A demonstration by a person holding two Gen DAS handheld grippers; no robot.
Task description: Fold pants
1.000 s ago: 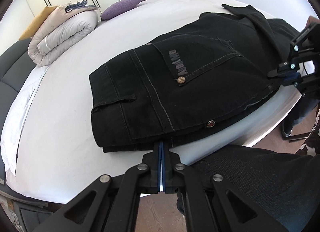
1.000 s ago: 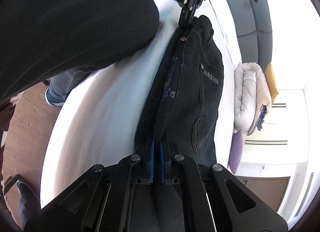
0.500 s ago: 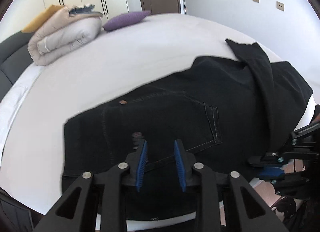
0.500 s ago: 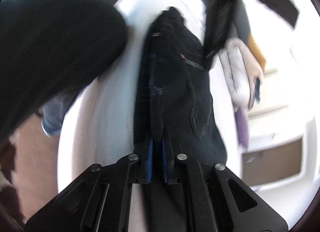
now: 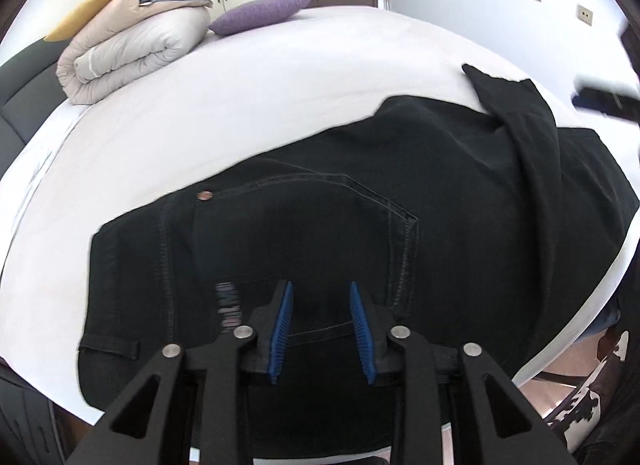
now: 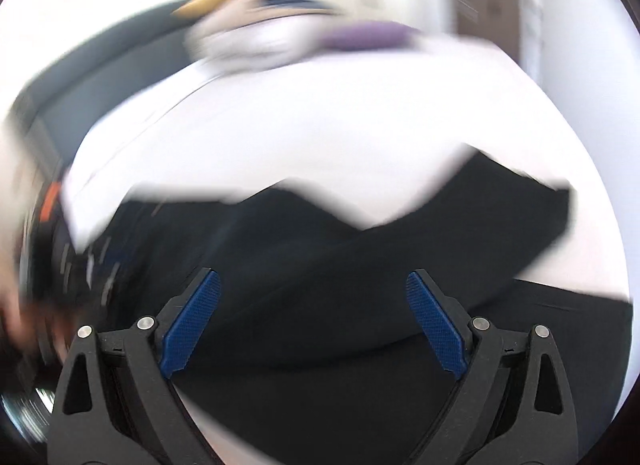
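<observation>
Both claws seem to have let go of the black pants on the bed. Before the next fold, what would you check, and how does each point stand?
1. Left gripper free of cloth: ok, jaws have just been opening, nothing between them.
2. Right gripper free: ok, jaws have just opened wide, nothing between them.
3. Pants resting on the bed: ok.
4. Pants lying smooth: not ok, a flap lies folded across them.
5. Leg ends aligned: cannot tell, right view is blurred.
6. Duvet and purple pillow clear of the pants: ok.
</observation>
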